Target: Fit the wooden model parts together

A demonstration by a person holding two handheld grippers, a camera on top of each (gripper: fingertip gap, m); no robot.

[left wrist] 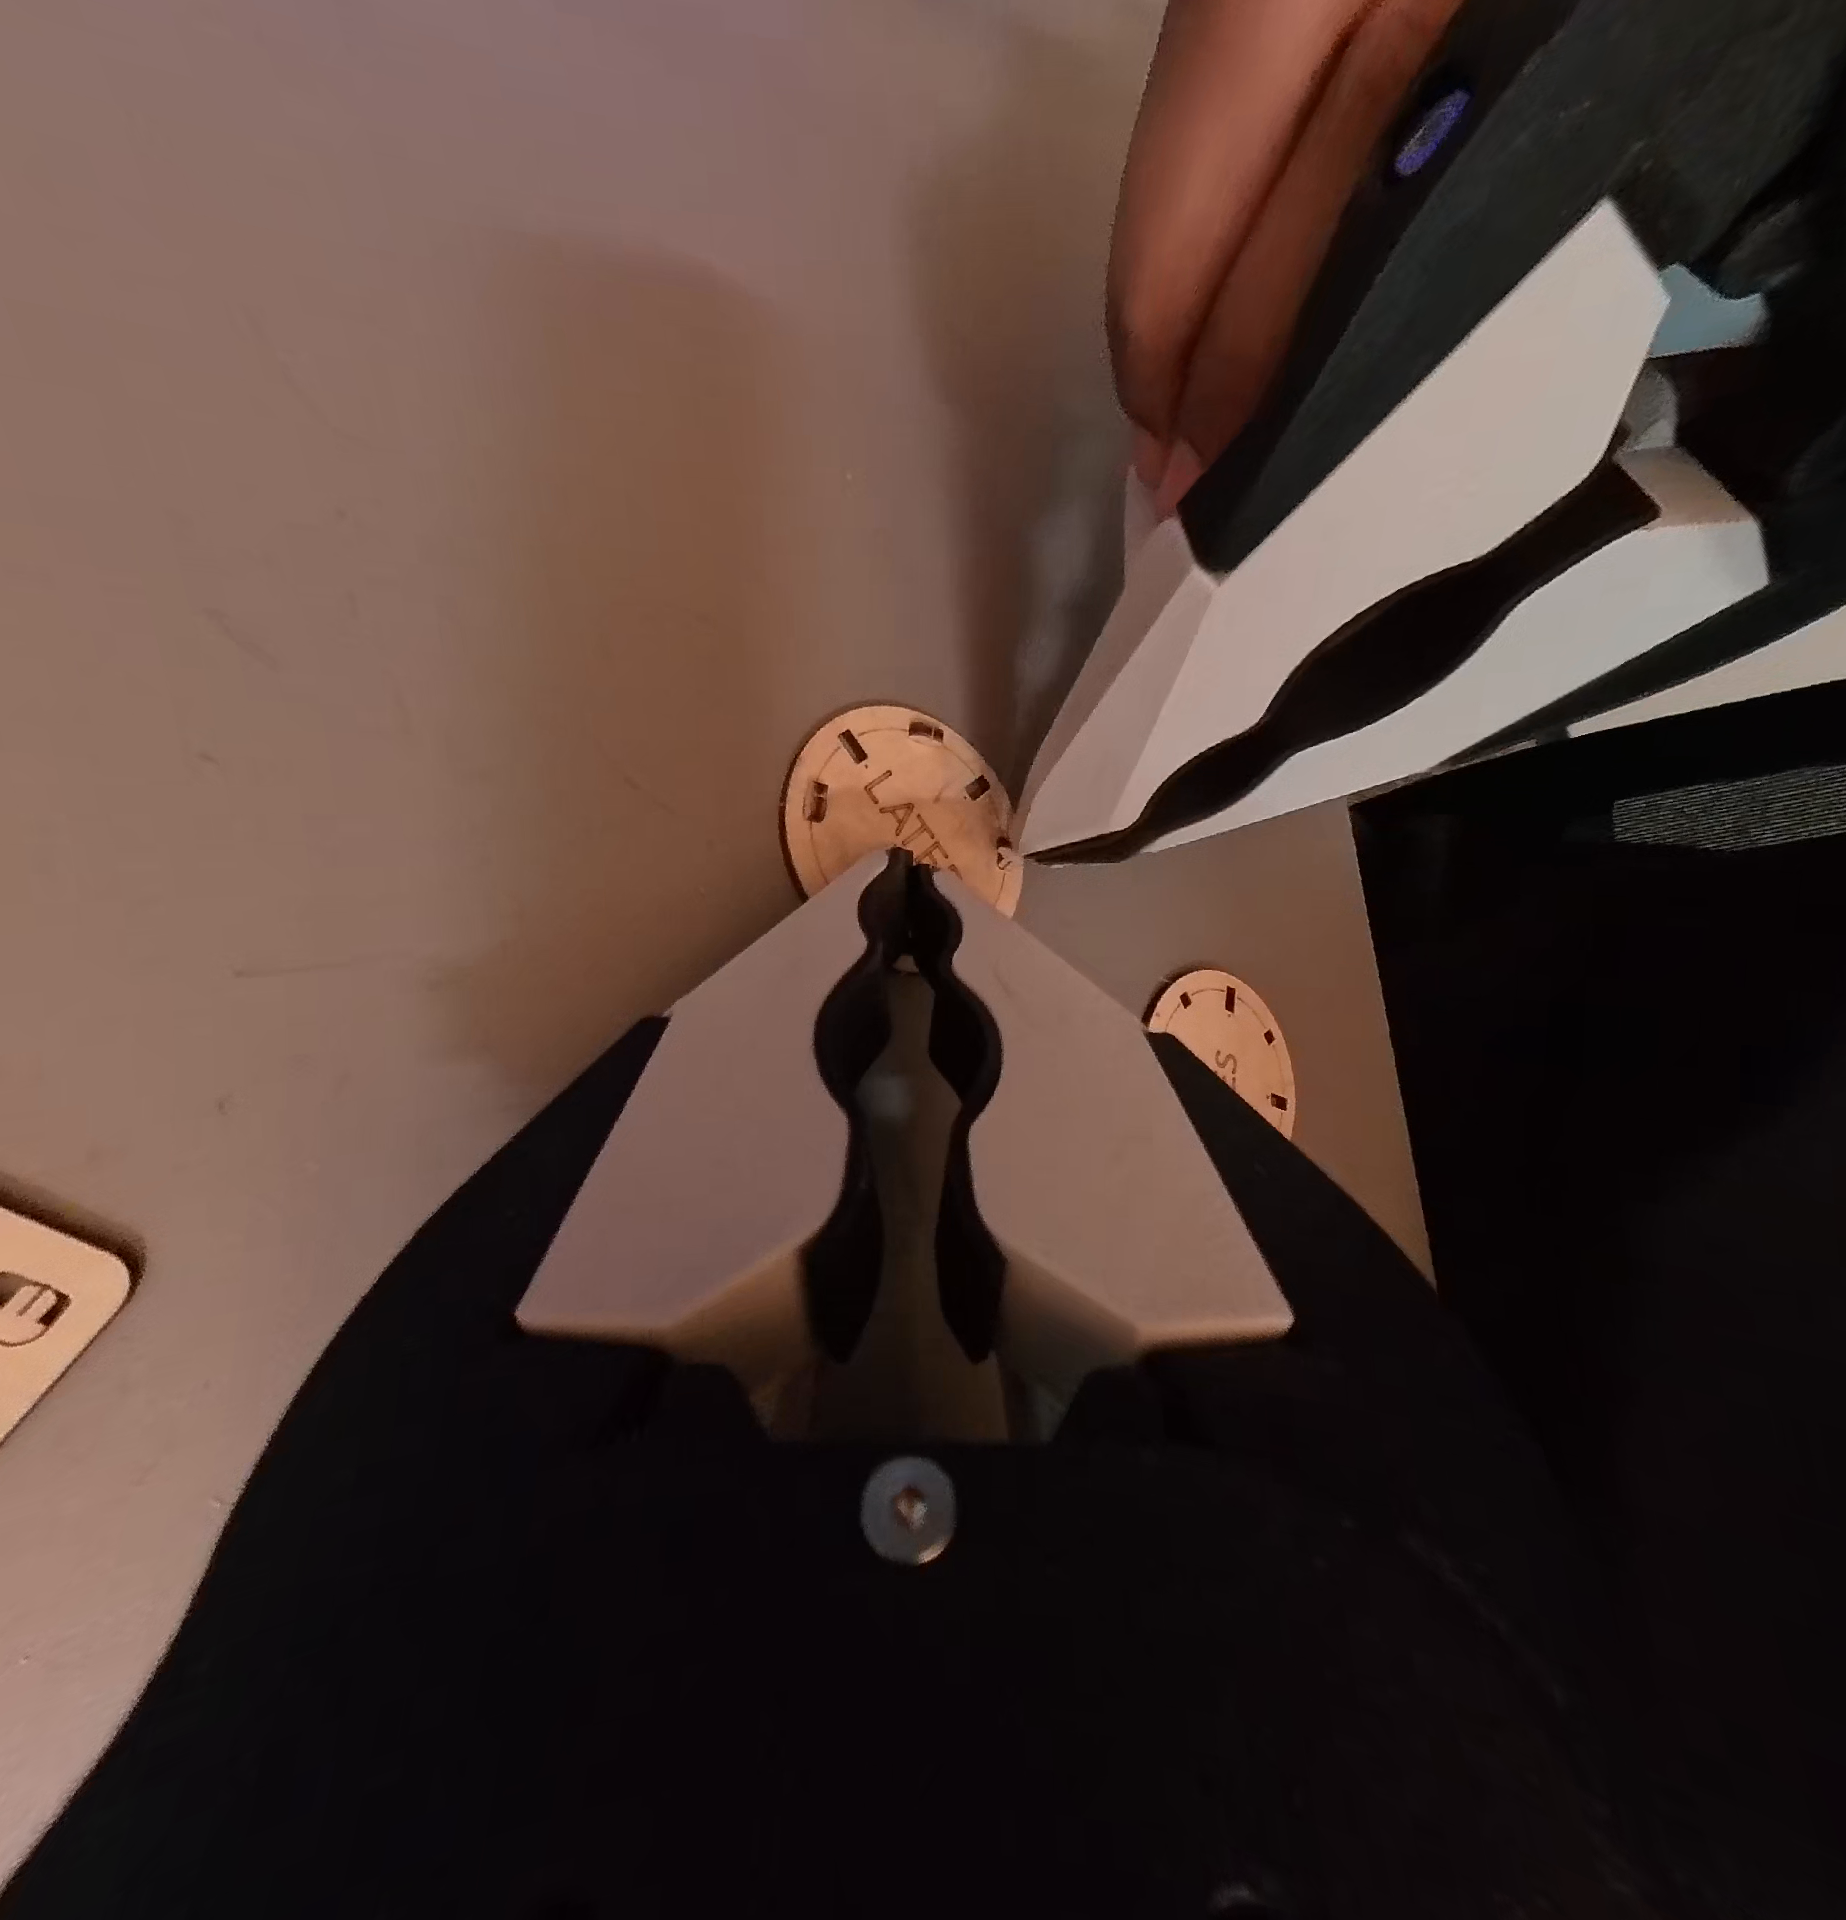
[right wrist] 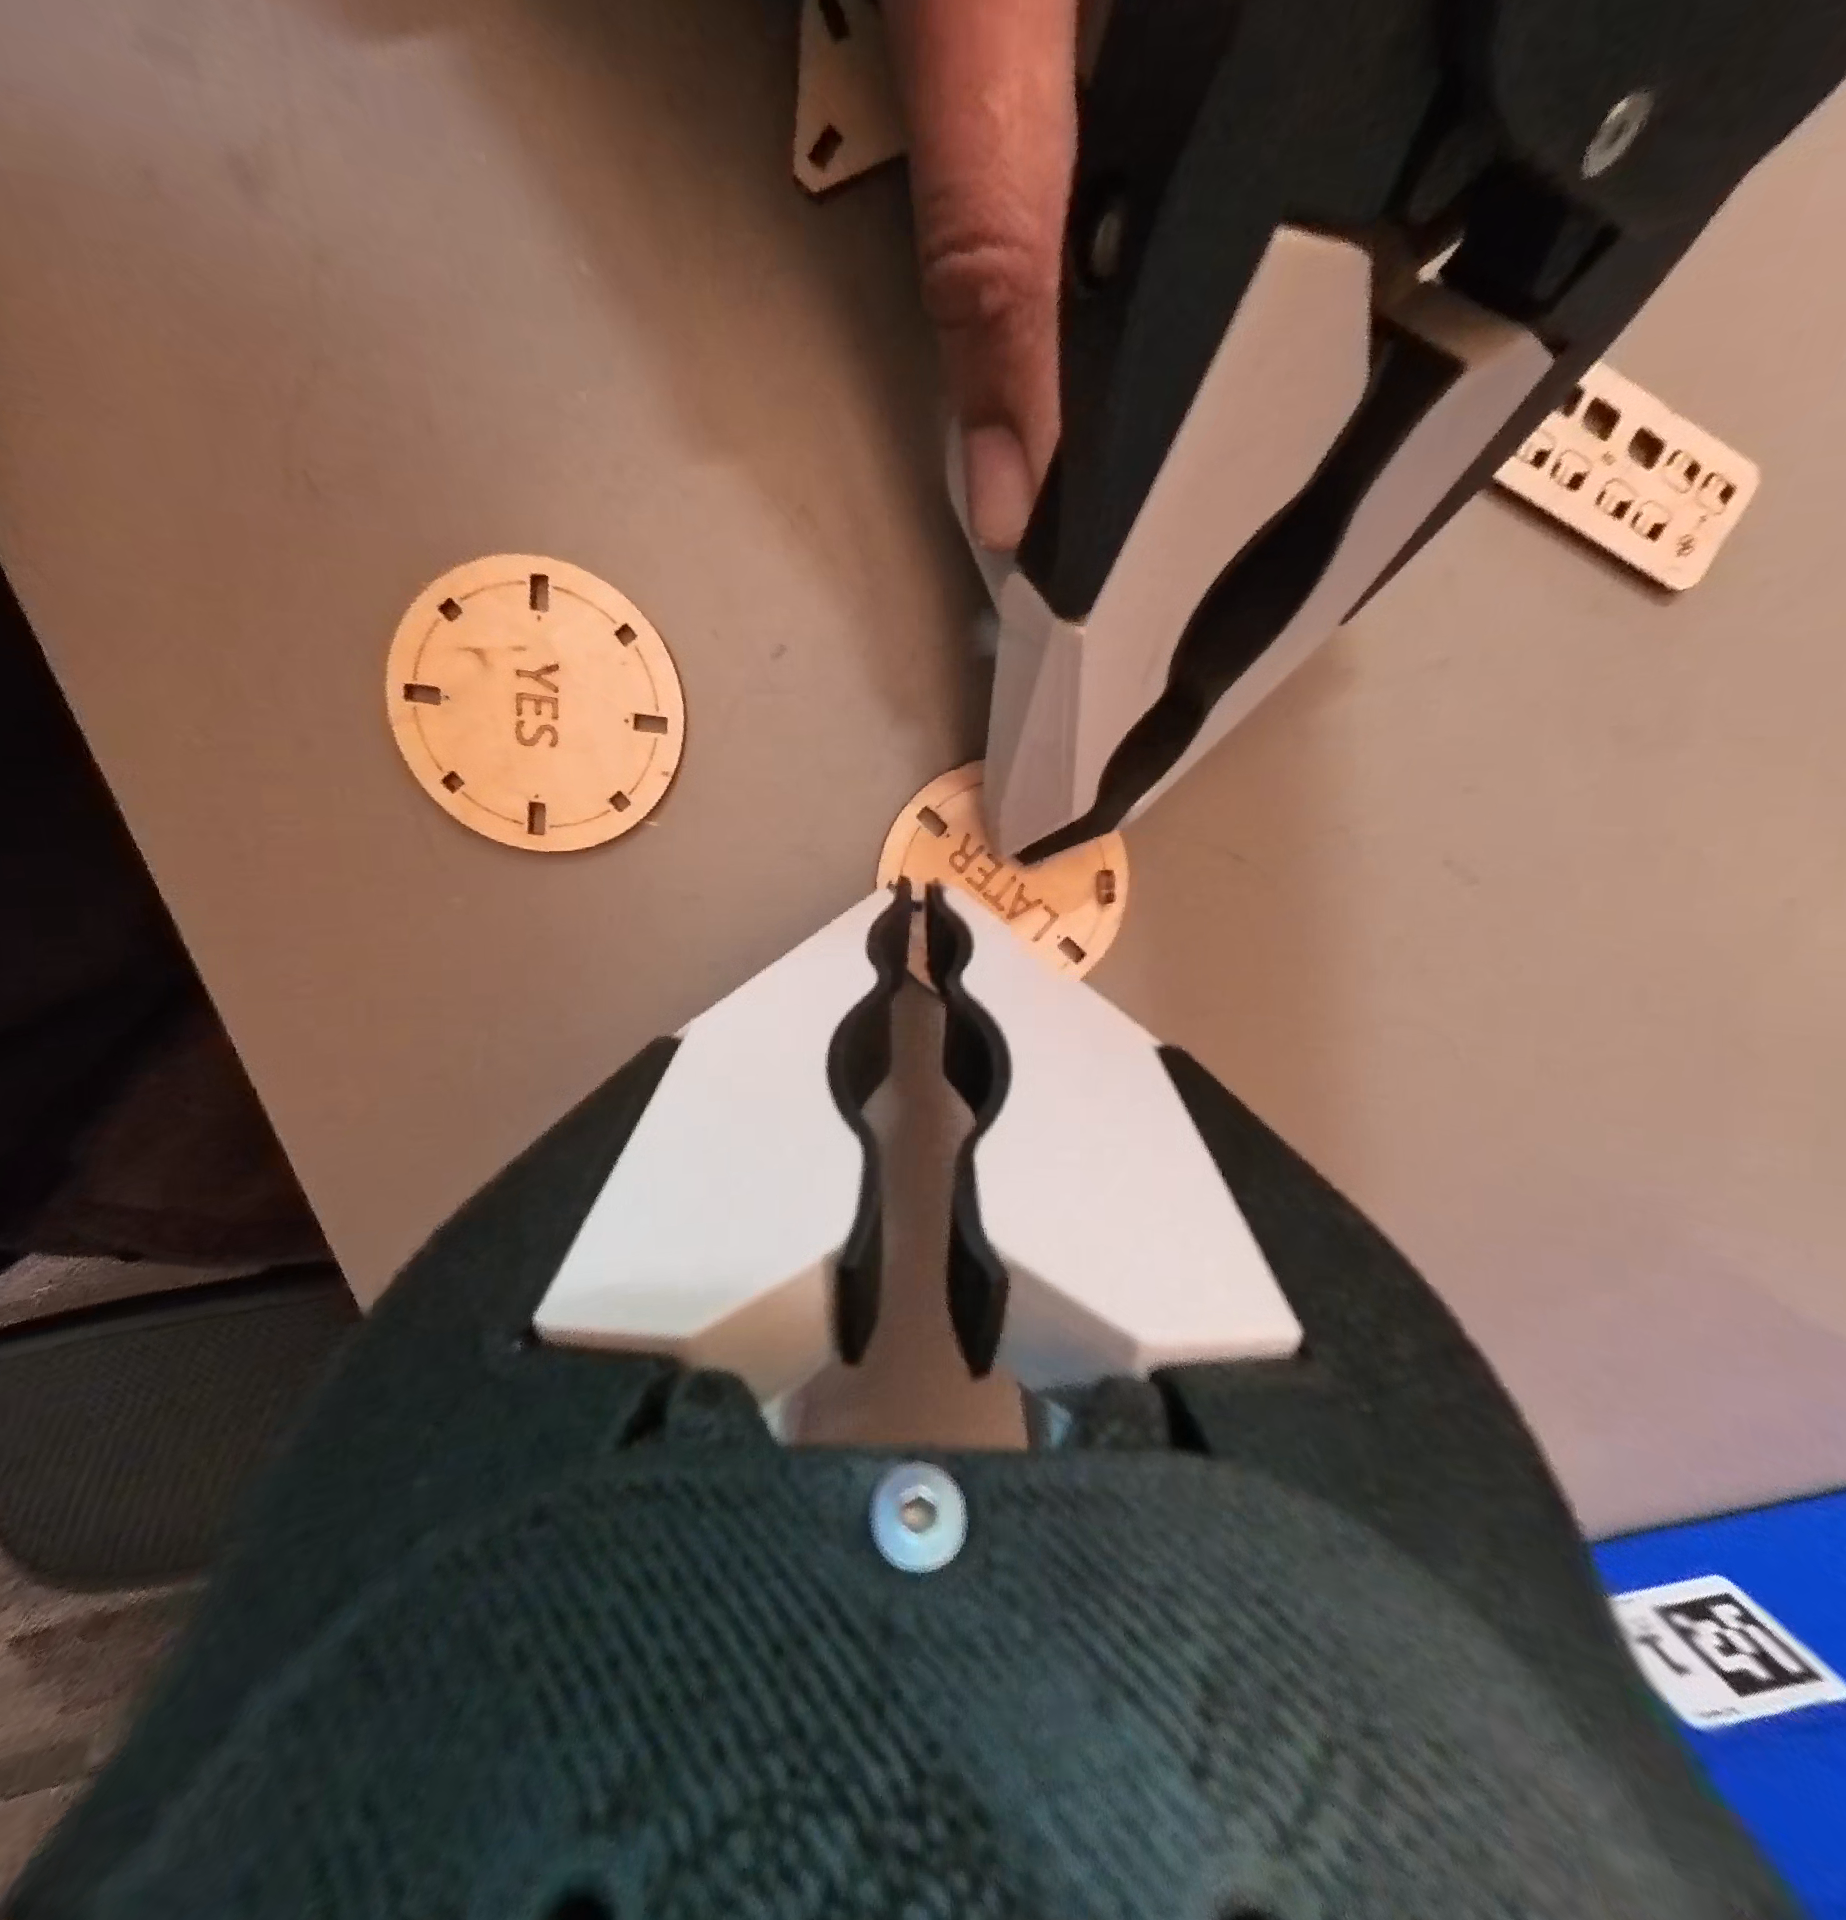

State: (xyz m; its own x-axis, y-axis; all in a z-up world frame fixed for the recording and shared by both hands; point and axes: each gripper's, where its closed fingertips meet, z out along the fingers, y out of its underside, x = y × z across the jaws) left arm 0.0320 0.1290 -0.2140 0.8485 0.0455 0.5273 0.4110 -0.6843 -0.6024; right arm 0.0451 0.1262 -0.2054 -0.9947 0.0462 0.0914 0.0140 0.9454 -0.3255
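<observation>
A round wooden disc (left wrist: 877, 790) with small slots lies on the grey table (left wrist: 379, 520). My left gripper (left wrist: 903, 868) is shut, and its tips press down on the disc's face. The right wrist view shows this too, with the left gripper (right wrist: 1044, 847) on the middle of the disc (right wrist: 1090, 883). My right gripper (right wrist: 919, 894) is shut, with its tips at the disc's near edge and nothing between the pads. In the left wrist view the right gripper (left wrist: 1033, 854) touches the disc's right edge. A hand's finger (right wrist: 981, 312) lies along the left gripper.
A second slotted wooden disc (right wrist: 534, 701) lies on the table left of the right gripper; it also shows in the left wrist view (left wrist: 1225, 1039). A rectangular wooden plate (right wrist: 1646, 488) and another wooden piece (right wrist: 836, 104) lie farther off. A blue surface (right wrist: 1729, 1538) lies past the table edge. My left and right fingertips are right by each other. From either gripper's tips it is about 12 cm to the wooden piece (right wrist: 836, 104).
</observation>
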